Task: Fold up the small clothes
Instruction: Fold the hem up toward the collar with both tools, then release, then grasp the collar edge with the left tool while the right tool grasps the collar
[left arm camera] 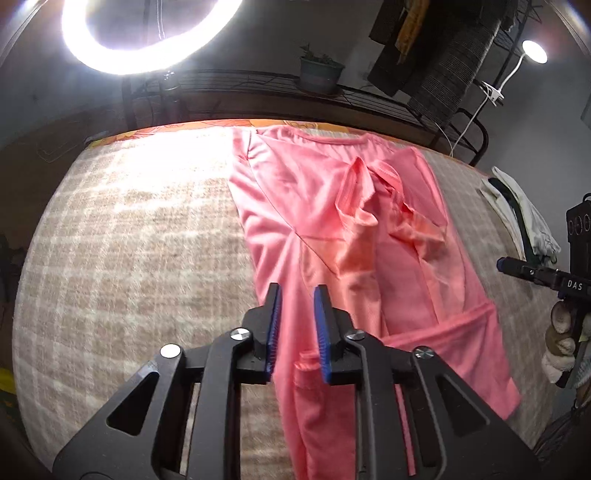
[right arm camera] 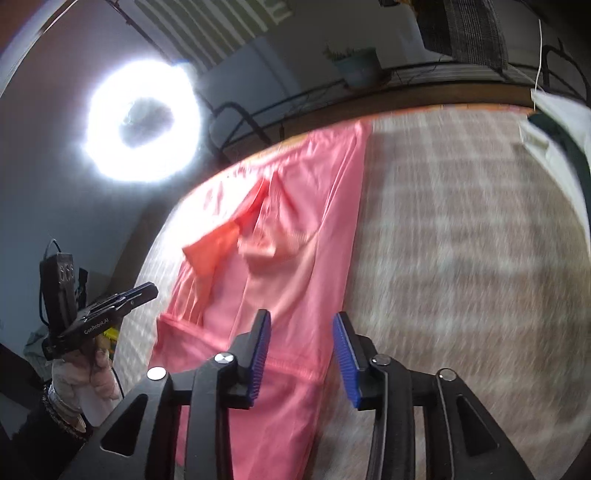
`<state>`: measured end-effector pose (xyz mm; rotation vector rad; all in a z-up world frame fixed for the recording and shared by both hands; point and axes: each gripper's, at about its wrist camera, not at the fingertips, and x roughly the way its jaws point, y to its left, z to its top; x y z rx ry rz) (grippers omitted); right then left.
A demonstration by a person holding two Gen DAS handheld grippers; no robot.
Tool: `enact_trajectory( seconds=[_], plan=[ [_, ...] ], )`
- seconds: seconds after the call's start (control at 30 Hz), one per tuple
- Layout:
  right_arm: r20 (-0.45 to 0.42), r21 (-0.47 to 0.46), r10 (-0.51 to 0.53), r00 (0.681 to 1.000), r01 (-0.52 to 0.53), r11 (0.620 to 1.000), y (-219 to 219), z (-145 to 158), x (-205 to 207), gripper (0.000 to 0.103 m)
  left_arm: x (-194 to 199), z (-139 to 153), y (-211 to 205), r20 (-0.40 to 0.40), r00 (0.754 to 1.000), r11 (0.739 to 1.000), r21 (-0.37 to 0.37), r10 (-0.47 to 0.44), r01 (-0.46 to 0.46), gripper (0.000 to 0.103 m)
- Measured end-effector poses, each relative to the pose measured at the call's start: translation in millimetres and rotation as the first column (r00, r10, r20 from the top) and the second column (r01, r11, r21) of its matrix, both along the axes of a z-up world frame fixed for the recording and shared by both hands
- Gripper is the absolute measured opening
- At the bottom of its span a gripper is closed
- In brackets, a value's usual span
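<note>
Pink garment: spread lengthwise on the checked blanket, sides folded inward, a rumpled sleeve bunched near its middle; hem at the near end.
Left gripper: above the garment's near left edge, blue pads parted, nothing between them; released.
Right gripper: over the garment's near right edge, jaws spread wide, cloth below but not pinched; released.
White cloth: on the blanket, well right of the garment, with a dark strap across it.
Ring light: glowing beyond the garment's far end.
Potted plant: on the wire rack behind the garment.
</note>
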<state>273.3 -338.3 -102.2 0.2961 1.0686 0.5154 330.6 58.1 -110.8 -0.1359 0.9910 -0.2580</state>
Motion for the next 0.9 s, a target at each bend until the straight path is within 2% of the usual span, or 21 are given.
enact_trajectory(
  seconds=[0.03,0.1,0.3,0.43,0.53,0.7,0.9],
  plan=[
    [0.012,-0.008,-0.004,1.000,0.004,1.000,-2.8,1.7,8.5,0.043,6.5,-1.1,4.7,-0.004,1.000,1.000,-0.009,0.007,-0.007,0.030],
    [0.018,-0.012,-0.014,1.000,0.014,1.000,-7.6,2.4,24.1,0.043,22.2,-4.0,9.3,-0.007,1.000,1.000,-0.021,0.021,-0.021,0.033],
    [0.000,0.008,-0.031,1.000,0.031,0.999,-14.0,-11.6,79.6,0.046,84.6,-15.5,27.3,-0.039,0.998,0.998,-0.045,0.045,-0.047,0.038],
    [0.002,-0.019,-0.029,1.000,0.029,0.999,-11.4,-20.7,121.8,0.047,132.0,-25.3,37.9,-0.048,0.995,0.993,-0.072,0.091,-0.094,0.039],
    [-0.002,-0.006,-0.024,1.000,0.024,1.000,-7.3,-24.8,149.2,0.047,161.1,-36.7,39.5,-0.065,0.993,0.992,-0.067,0.102,-0.107,0.039],
    [0.015,-0.051,-0.017,1.000,0.018,0.999,3.4,-30.2,181.1,0.046,193.5,-50.6,32.4,-0.065,0.993,0.994,-0.048,0.098,-0.102,0.039],
    [0.044,-0.054,0.022,0.999,-0.019,0.998,16.7,-34.9,206.7,0.046,208.8,-53.8,16.0,-0.025,0.997,0.997,-0.036,0.072,-0.073,0.041]
  ],
)
